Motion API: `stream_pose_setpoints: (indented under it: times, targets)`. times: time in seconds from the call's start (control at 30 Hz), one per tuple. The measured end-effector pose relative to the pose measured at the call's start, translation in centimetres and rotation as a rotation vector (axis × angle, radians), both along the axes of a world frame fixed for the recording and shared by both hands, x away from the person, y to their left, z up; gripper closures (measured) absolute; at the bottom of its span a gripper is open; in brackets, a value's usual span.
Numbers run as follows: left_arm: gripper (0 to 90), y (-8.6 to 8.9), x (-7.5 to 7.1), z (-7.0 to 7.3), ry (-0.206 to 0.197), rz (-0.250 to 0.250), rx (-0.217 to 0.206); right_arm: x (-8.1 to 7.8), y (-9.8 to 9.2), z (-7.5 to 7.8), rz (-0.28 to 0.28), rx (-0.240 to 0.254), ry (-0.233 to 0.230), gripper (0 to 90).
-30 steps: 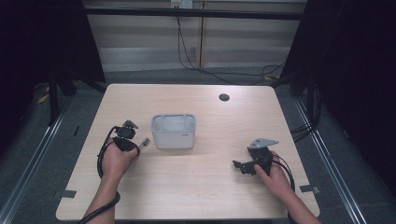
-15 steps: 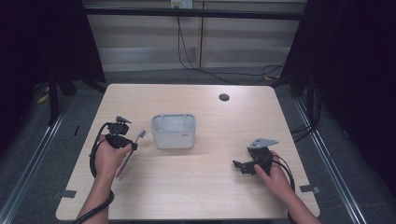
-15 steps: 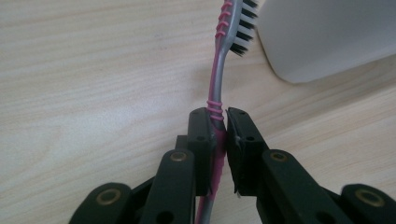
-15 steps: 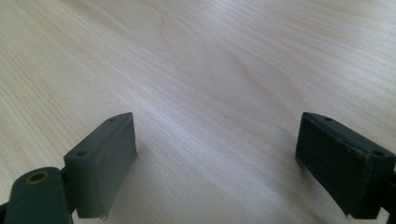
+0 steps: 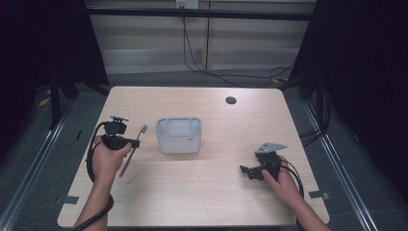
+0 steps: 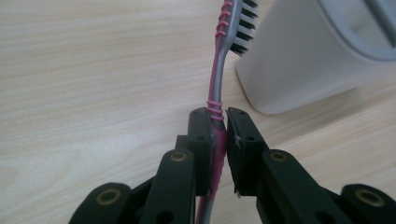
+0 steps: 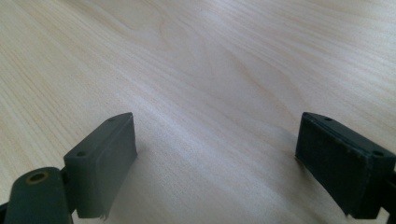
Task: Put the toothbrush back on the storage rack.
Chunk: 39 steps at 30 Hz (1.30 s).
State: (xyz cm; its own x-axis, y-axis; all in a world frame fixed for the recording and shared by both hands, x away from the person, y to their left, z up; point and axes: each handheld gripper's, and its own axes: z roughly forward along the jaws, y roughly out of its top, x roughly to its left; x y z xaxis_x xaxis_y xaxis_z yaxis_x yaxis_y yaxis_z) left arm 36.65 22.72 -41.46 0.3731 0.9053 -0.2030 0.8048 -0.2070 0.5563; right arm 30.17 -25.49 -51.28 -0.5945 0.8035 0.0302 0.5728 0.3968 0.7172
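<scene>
- On the left side of the desk (image 5: 202, 192), the left claw (image 5: 135, 143) grips a toothbrush (image 5: 131, 153) by the middle of its pink and grey handle; the jaws press on it from both sides.
- From the high view, the brush head points toward the far edge, and the handle end reaches back past the left hand (image 5: 107, 161).
- Just beside the brush head stands a white tub (image 5: 179, 135), near the desk centre; in the left gripper view the bristles (image 6: 244, 28) face its wall, and I cannot tell if they touch.
- At the right, the right claw (image 5: 246, 172) is held low over the bare wood, wide open, with nothing between its jaws.
- Near the far edge there is a small dark round hole (image 5: 231, 100).
</scene>
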Motion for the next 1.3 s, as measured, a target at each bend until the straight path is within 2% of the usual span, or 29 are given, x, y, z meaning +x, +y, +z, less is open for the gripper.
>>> stream_pose_setpoints:
  times: [0.3, 0.33, 0.63, 0.67, 1.0, 1.3]
  targets:
    - [80.5, 0.4, -0.6, 1.7, -0.105, 0.013, -0.065, 0.0, 0.0, 0.0, 0.0, 0.0, 0.0, 11.7]
    - [80.4, 0.3, -0.6, 2.1, -0.13, 0.011, -0.081, 0.0, 0.0, 0.0, 0.0, 0.0, 0.0, 11.7]
    - [80.4, -0.3, -0.8, 3.3, -0.202, 0.006, -0.123, 0.0, 0.0, 0.0, 0.0, 0.0, 0.0, 11.7]
    - [80.4, -0.5, -0.9, 3.7, -0.226, 0.009, -0.138, 0.0, 0.0, 0.0, 0.0, 0.0, 0.0, 11.7]
    - [80.4, -1.2, -1.0, 4.5, -0.296, 0.015, -0.172, 0.0, 0.0, 0.0, 0.0, 0.0, 0.0, 11.7]
    - [80.4, -1.5, -1.1, 4.9, -0.336, 0.011, -0.213, 0.0, 0.0, 0.0, 0.0, 0.0, 0.0, 11.7]
